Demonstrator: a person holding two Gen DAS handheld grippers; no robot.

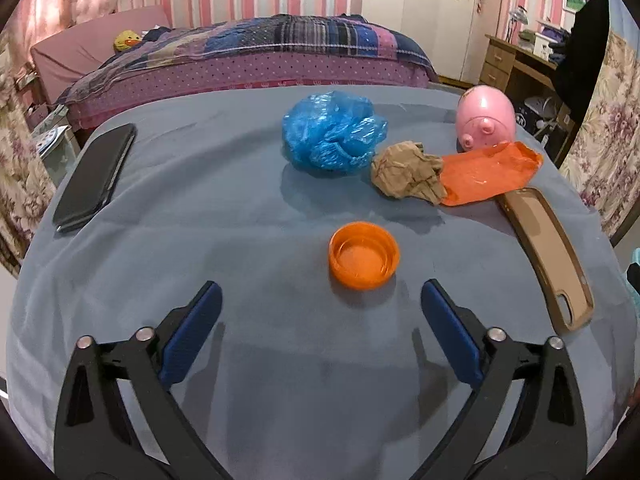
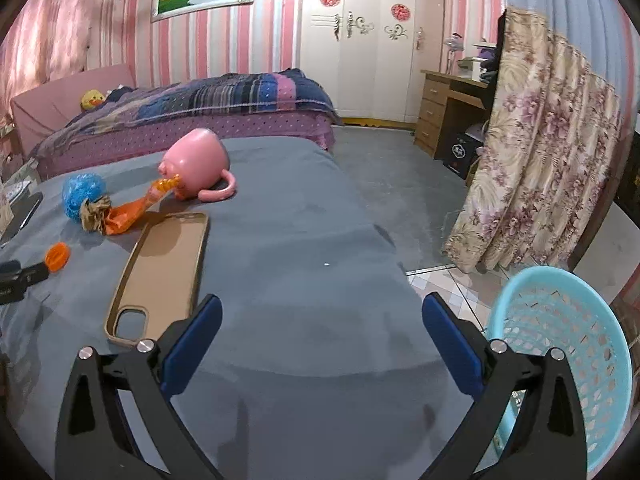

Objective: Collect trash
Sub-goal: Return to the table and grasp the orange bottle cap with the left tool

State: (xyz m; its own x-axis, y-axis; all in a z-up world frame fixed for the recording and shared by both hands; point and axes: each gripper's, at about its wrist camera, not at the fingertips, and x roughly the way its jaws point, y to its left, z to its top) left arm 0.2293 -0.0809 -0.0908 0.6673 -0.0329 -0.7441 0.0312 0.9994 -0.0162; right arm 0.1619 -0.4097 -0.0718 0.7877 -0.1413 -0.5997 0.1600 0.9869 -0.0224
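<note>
grey cloth covers the bench [image 1: 248, 208], and the trash lies spread on it. an orange cap [image 1: 364, 255] sits open side up just ahead of the left hand-held gripper [image 1: 320, 300], whose blue-padded jaws stand wide apart with nothing between them. beyond the cap is a crumpled blue plastic bag [image 1: 332, 132]; beside it, on the right in the left wrist view, a wad of brown paper [image 1: 406, 176] touches an orange wrapper [image 1: 490, 172]. a pink pig-shaped mug [image 1: 486, 120] lies on its side just behind the wrapper, and a tan phone case [image 1: 554, 256] lies open side up near the wrapper's lower end. a black phone [image 1: 96, 176] rests near the bench's left edge. the right hand-held gripper [image 2: 322, 314] is likewise spread wide and empty above bare cloth near the bench's right side. a light blue mesh basket [image 2: 568, 344] stands on the floor just off that side.
</note>
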